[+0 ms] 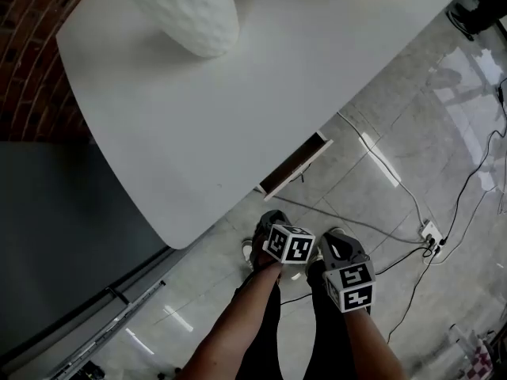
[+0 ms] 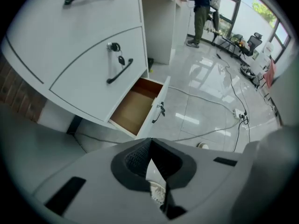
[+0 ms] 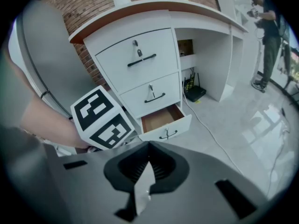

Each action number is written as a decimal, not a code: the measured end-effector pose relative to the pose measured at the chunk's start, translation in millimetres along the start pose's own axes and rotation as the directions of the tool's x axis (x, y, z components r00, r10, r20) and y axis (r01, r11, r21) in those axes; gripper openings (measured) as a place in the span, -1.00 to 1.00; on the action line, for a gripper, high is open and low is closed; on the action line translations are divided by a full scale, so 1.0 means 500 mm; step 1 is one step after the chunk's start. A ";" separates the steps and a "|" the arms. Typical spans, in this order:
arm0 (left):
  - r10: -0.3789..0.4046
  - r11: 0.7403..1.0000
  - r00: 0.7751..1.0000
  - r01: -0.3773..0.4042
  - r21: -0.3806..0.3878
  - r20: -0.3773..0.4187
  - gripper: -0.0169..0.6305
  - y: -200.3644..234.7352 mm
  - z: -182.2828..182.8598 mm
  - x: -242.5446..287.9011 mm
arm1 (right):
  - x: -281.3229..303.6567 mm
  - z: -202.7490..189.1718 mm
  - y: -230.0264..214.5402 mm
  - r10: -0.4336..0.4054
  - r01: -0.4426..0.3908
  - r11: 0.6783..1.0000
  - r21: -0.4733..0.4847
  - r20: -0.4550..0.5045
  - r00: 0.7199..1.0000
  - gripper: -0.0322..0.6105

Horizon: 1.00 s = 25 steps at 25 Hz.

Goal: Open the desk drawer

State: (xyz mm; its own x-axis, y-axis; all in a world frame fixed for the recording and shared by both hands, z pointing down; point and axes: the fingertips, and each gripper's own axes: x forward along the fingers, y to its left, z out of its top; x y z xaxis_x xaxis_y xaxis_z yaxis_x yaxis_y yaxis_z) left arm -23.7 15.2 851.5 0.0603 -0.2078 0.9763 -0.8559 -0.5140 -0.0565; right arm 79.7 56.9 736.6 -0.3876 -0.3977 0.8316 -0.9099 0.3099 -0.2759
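The white desk (image 1: 198,133) has a stack of three drawers. The bottom drawer (image 3: 165,121) stands pulled out, showing its bare brown inside (image 2: 134,108); from the head view only its edge (image 1: 295,165) pokes out under the desk top. The two drawers above it (image 3: 141,55) (image 3: 153,95) are closed. My left gripper (image 1: 268,222) (image 2: 150,143) and right gripper (image 1: 339,248) (image 3: 149,148) hang side by side over the floor, well back from the drawer. Each has its jaws shut with nothing between them.
A key hangs in the middle drawer's lock (image 2: 115,48). A white textured vase (image 1: 190,10) stands on the desk. Cables (image 1: 467,188) and a power strip (image 1: 432,232) lie on the tiled floor to the right. A person (image 3: 268,31) stands far off. Brick wall (image 1: 32,54) at left.
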 end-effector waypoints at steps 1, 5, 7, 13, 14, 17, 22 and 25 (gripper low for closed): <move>-0.007 1.000 1.000 0.007 -0.019 0.000 -0.92 0.003 0.000 -0.022 | -0.010 0.009 0.013 0.003 -0.003 1.000 0.006 0.007 1.000 -0.85; -0.039 0.996 0.999 0.038 -0.080 -0.010 -0.92 0.015 -0.008 -0.113 | -0.051 0.040 0.064 0.014 -0.014 1.000 0.023 0.020 1.000 -0.85; -0.061 0.992 0.998 0.059 -0.115 -0.011 -0.92 0.023 -0.016 -0.163 | -0.073 0.055 0.088 0.017 -0.017 1.000 0.022 0.021 1.000 -0.85; -0.100 0.962 0.995 0.097 -0.255 0.000 -0.92 0.050 -0.031 -0.291 | -0.126 0.131 0.134 0.040 -0.040 0.999 -0.015 0.043 0.998 -0.85; -0.103 0.957 0.995 0.099 -0.271 -0.001 -0.92 0.051 -0.033 -0.308 | -0.138 0.149 0.135 0.031 -0.030 0.999 -0.023 0.061 0.998 -0.85; -0.119 0.933 0.993 0.113 -0.343 0.003 -0.92 0.048 -0.037 -0.355 | -0.173 0.195 0.139 0.018 -0.013 0.999 -0.050 0.104 0.994 -0.85; -0.152 0.892 0.987 0.158 -0.423 0.050 -0.92 0.025 -0.025 -0.426 | -0.215 0.230 0.147 0.033 -0.031 0.999 -0.018 0.116 0.993 -0.85; -0.159 0.876 0.985 0.170 -0.451 0.061 -0.92 0.018 -0.014 -0.461 | -0.246 0.245 0.153 0.037 -0.037 0.999 -0.002 0.131 0.991 -0.85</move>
State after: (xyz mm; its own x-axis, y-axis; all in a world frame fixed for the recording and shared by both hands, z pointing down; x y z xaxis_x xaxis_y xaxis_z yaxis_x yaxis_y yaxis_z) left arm -48.8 64.2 627.2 0.2271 -0.1740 0.9582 -0.9714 -0.1100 0.2103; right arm 39.9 23.7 553.9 -0.4372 -0.4954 0.7506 -0.8945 0.3264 -0.3056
